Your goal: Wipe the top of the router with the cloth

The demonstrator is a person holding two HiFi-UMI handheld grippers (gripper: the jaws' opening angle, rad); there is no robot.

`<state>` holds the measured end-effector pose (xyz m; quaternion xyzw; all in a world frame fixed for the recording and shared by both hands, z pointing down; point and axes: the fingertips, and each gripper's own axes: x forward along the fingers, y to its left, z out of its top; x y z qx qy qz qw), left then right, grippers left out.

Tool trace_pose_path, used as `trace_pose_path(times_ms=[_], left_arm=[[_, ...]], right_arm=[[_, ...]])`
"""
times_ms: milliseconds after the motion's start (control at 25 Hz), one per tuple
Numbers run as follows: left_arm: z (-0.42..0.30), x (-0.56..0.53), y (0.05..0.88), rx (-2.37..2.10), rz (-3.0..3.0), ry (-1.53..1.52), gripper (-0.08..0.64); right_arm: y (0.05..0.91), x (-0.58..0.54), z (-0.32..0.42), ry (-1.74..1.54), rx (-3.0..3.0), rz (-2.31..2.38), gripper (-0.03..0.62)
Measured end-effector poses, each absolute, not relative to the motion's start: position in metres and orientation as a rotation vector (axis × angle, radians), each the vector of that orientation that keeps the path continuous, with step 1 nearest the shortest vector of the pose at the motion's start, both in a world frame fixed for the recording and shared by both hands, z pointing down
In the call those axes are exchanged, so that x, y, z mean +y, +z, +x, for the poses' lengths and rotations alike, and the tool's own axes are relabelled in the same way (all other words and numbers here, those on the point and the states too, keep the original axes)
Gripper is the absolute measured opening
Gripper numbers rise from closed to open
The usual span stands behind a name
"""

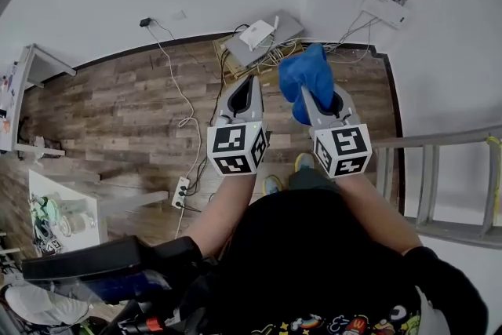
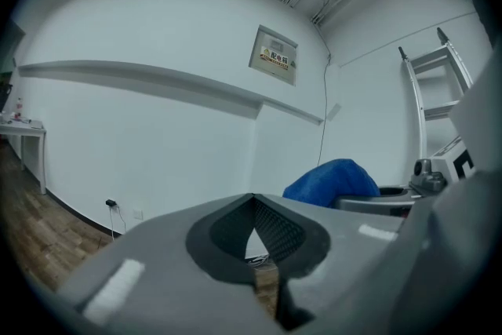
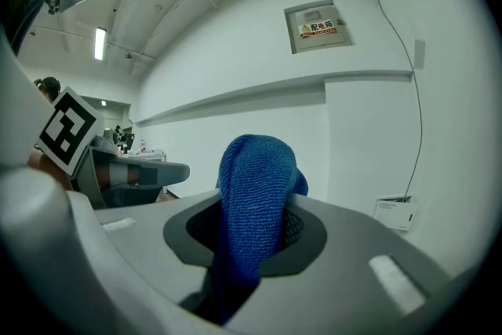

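The white router (image 1: 256, 34) lies on a grey box (image 1: 276, 44) on the wood floor by the far wall, amid cables. Held well above the floor, my right gripper (image 1: 307, 92) is shut on a blue cloth (image 1: 307, 74). In the right gripper view the cloth (image 3: 256, 192) bulges up between the jaws of the right gripper (image 3: 256, 208) and hangs down behind them. My left gripper (image 1: 252, 82) is beside it, shut and holding nothing; in its own view the left gripper (image 2: 252, 200) points at the wall, with the cloth (image 2: 333, 180) to its right.
A power strip (image 1: 181, 191) and a white cable (image 1: 184, 102) lie on the floor to the left. A metal ladder (image 1: 439, 169) stands at the right. A white table (image 1: 67, 212) is at the lower left. A wall box (image 1: 384, 7) hangs near the corner.
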<state>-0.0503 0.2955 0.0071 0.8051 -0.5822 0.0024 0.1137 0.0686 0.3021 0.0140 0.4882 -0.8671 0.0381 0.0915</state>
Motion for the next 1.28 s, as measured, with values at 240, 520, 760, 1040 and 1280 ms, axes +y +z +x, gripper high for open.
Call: trace_pose_path(times_ms=[240, 520, 760, 1040, 1280], left_arm=[[-0.07, 0.266, 0.004, -1.724, 2.351, 0.012, 0.0], [-0.075, 0.206, 0.038, -1.705, 2.324, 0.08, 0.0], [-0.073, 0.112, 0.057, -1.704, 2.303, 0.156, 0.0], [-0.056, -0.02, 0.086, -1.677, 2.276, 0.24, 0.0], [-0.074, -0.099, 0.135, -1.694, 2.219, 0.292, 0.0]], right_arm=[[0.018, 0.268, 0.051, 0.142, -2.588, 1.433, 0.111], [0.052, 0.2, 0.047, 0.216, -2.59, 1.427, 0.112], [0.079, 0.109, 0.046, 0.281, -2.594, 1.393, 0.112], [0.105, -0.014, 0.047, 0.315, -2.607, 1.269, 0.111], [0.16, -0.086, 0.024, 0.372, -2.581, 1.155, 0.11]])
